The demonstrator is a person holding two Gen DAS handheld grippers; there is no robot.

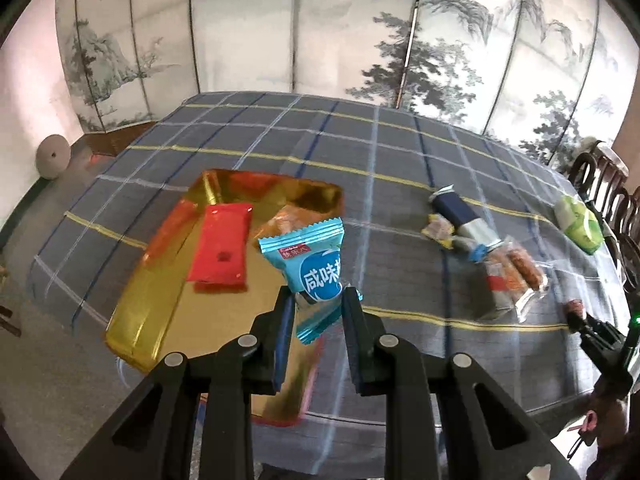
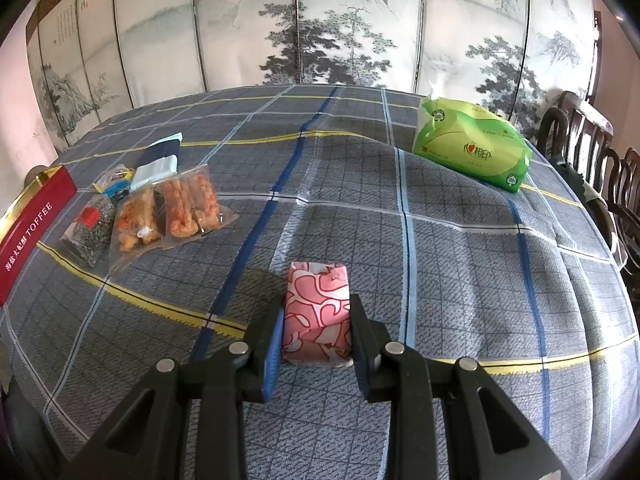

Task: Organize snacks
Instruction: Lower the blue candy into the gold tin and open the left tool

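My left gripper (image 1: 318, 300) is shut on a light blue snack packet (image 1: 310, 268) and holds it above the near right part of a gold tray (image 1: 152, 304). In the tray lie a red packet (image 1: 222, 248) and an orange packet (image 1: 288, 218). My right gripper (image 2: 318, 312) is shut on a pink and white patterned packet (image 2: 318, 312) low over the checked tablecloth (image 2: 460, 260). A heap of loose snack packets (image 2: 160, 208) lies at the left in the right wrist view and also shows in the left wrist view (image 1: 480, 248). The tray's red side (image 2: 28, 232) reads TOFFEE.
A green tissue pack (image 2: 472, 148) lies at the far right of the table. Dark wooden chairs (image 2: 592, 160) stand along the right edge. A painted folding screen (image 2: 320, 28) stands behind the table. A round stone-like object (image 1: 53, 156) sits on the floor at the left.
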